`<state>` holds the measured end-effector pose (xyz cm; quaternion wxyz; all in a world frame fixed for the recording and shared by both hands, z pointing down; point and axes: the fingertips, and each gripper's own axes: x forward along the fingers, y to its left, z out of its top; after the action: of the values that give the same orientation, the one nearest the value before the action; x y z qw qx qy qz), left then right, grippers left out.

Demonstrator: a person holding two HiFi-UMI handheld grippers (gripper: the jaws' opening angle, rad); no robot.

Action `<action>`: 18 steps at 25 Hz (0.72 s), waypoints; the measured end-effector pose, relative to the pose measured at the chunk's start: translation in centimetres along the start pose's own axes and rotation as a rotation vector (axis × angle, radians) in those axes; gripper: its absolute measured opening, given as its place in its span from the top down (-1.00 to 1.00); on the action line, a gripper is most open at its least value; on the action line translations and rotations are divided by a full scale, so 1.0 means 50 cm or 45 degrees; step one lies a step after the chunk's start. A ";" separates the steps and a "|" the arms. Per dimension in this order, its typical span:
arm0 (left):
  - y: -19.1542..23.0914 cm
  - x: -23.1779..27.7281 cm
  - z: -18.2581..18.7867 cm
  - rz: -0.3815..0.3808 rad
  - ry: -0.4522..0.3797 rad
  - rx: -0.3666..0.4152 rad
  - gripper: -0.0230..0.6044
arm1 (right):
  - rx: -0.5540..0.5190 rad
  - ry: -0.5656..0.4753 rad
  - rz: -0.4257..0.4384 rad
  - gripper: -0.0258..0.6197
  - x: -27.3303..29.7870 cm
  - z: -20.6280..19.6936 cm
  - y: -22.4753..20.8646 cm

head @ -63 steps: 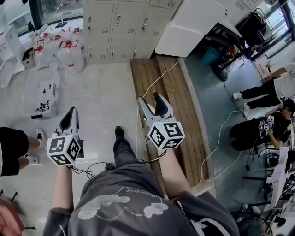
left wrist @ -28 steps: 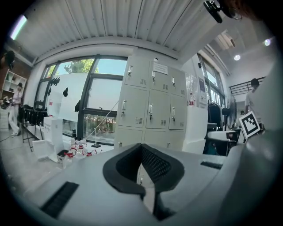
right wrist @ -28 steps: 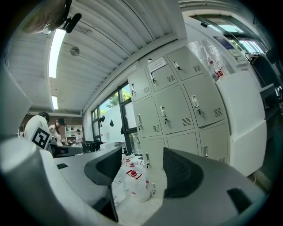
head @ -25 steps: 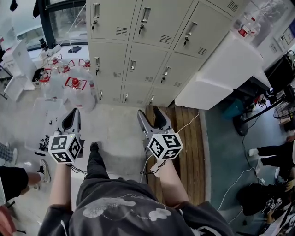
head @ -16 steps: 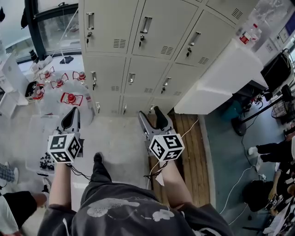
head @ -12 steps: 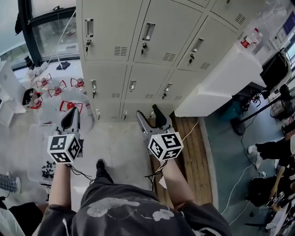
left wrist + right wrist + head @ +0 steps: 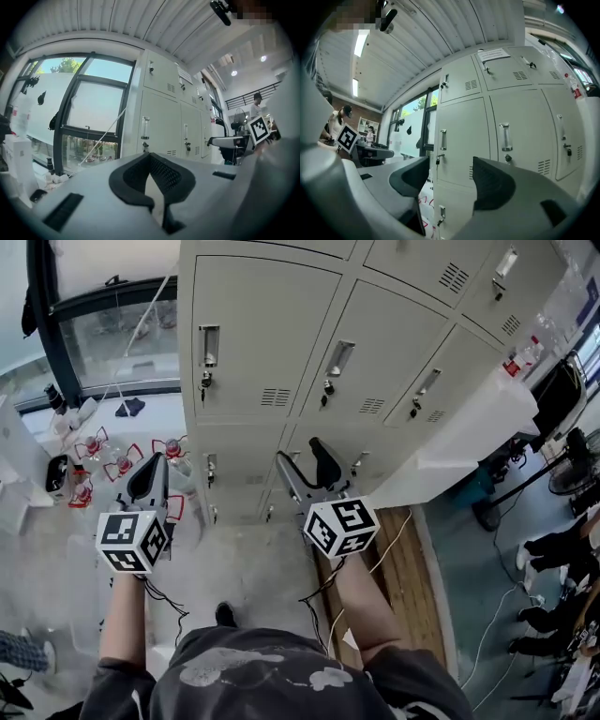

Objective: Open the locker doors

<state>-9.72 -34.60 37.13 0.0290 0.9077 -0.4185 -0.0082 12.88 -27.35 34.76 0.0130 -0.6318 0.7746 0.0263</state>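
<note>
right gripper (image 7: 306,463) jaws are gaping empty, left gripper (image 7: 150,488) jaws are sitting closed, empty; rushing is risking skidding off the locker handle (image 7: 208,343).

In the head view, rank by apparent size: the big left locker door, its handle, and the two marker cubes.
1. Locker door, largest.
2. Left marker cube and right marker cube: alike, unranked; both near the camera.
3. Door handle, smallest.
</note>
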 end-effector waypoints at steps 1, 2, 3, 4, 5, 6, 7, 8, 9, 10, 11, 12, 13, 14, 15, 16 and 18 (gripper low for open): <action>0.015 0.010 0.016 -0.011 -0.011 0.000 0.90 | 0.002 -0.020 0.007 0.04 0.025 0.019 0.006; 0.031 0.019 0.030 -0.019 -0.022 0.003 0.90 | 0.001 -0.039 0.010 0.04 0.048 0.037 0.011; 0.047 0.027 0.043 -0.024 -0.033 0.007 0.90 | 0.000 -0.058 0.009 0.04 0.070 0.054 0.015; 0.063 0.035 0.055 -0.025 -0.043 0.009 0.90 | 0.000 -0.076 0.004 0.04 0.089 0.070 0.018; 0.078 0.042 0.066 -0.024 -0.053 0.008 0.90 | 0.004 -0.096 -0.001 0.04 0.107 0.086 0.020; 0.093 0.049 0.077 -0.022 -0.065 0.003 0.90 | 0.012 -0.116 -0.004 0.04 0.124 0.102 0.022; 0.107 0.056 0.089 -0.020 -0.078 -0.004 0.90 | 0.020 -0.133 -0.005 0.04 0.140 0.117 0.024; 0.119 0.062 0.101 -0.018 -0.091 -0.009 0.90 | 0.025 -0.147 -0.004 0.04 0.155 0.133 0.026; 0.128 0.069 0.112 -0.018 -0.104 -0.014 0.90 | 0.026 -0.159 -0.002 0.04 0.169 0.148 0.028; 0.135 0.075 0.121 -0.020 -0.115 -0.015 0.90 | 0.023 -0.169 0.001 0.04 0.183 0.164 0.030; 0.140 0.080 0.130 -0.022 -0.123 -0.013 0.90 | 0.018 -0.177 0.004 0.04 0.195 0.178 0.032; 0.143 0.085 0.137 -0.023 -0.128 -0.008 0.90 | 0.013 -0.184 0.007 0.04 0.207 0.193 0.034; 0.146 0.089 0.144 -0.022 -0.133 -0.001 0.90 | 0.009 -0.192 0.011 0.04 0.218 0.207 0.035; 0.148 0.094 0.153 -0.019 -0.138 0.005 0.90 | 0.008 -0.202 0.013 0.04 0.229 0.222 0.035; 0.151 0.098 0.163 -0.015 -0.147 0.009 0.90 | 0.009 -0.217 0.014 0.04 0.240 0.239 0.034; 0.154 0.103 0.175 -0.011 -0.158 0.008 0.90 | 0.009 -0.235 0.017 0.04 0.250 0.257 0.034; 0.155 0.113 0.198 -0.005 -0.180 -0.001 0.90 | -0.010 -0.266 0.032 0.04 0.270 0.292 0.034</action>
<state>-12.35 -44.37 27.75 -0.0002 0.9056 -0.4178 -0.0725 8.29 -39.40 19.52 0.0910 -0.6159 0.7768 0.0951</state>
